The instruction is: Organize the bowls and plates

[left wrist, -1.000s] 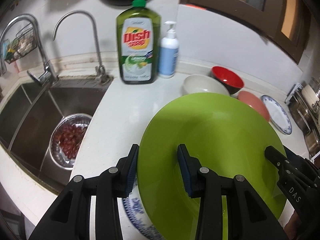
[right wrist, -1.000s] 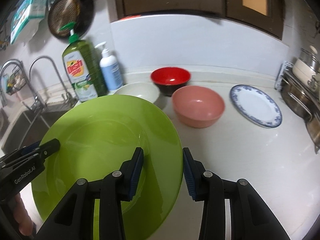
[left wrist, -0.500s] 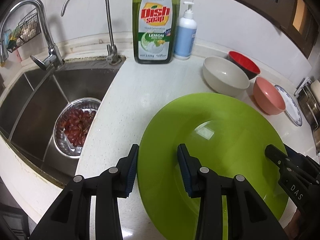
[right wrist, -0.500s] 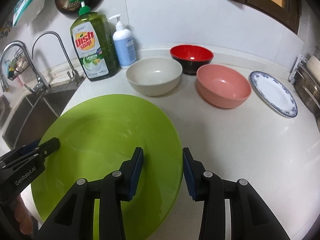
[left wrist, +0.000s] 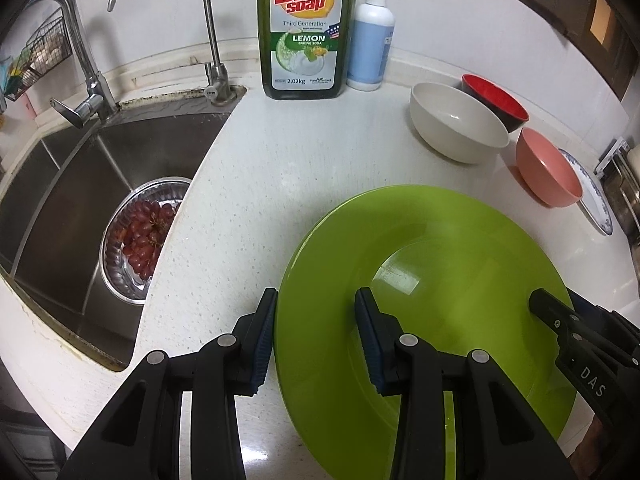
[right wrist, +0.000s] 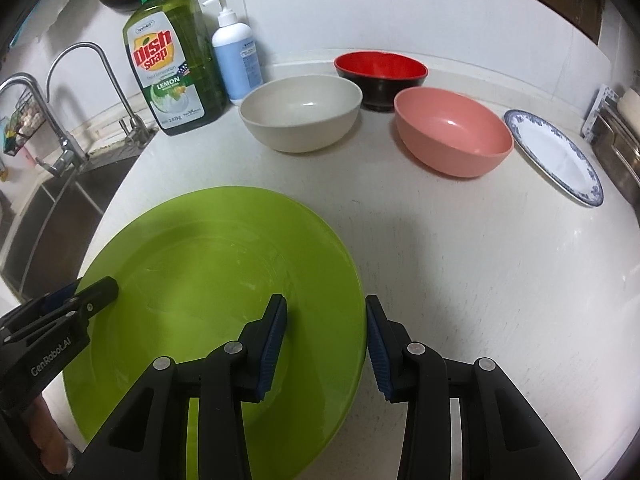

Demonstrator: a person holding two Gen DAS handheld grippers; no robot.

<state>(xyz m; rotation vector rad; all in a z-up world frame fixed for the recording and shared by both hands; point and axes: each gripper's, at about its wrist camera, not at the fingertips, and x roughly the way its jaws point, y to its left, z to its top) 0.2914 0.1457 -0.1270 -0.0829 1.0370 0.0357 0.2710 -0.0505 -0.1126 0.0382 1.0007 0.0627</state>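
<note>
A large green plate [left wrist: 448,264] [right wrist: 208,264] is held by both grippers over the white counter. My left gripper [left wrist: 316,336] straddles its left rim, one finger outside and one on the plate face. My right gripper [right wrist: 326,340] straddles its right rim the same way. Each gripper's jaws stand apart with the rim between them. Behind stand a cream bowl [right wrist: 300,110], a red and black bowl [right wrist: 380,72], a pink bowl [right wrist: 452,132] and a blue-rimmed white plate [right wrist: 556,156].
A sink [left wrist: 60,184] lies to the left with a metal colander of red grapes [left wrist: 144,232] in it and two taps [left wrist: 92,92]. A dish soap bottle [left wrist: 306,28] and a pump bottle [left wrist: 370,44] stand at the back wall. A metal rack [right wrist: 616,132] is at right.
Both grippers have carried the green plate forward and lower toward the counter. The blue-patterned plate seen beneath it a second ago is out of view. The bowls now look closer.
</note>
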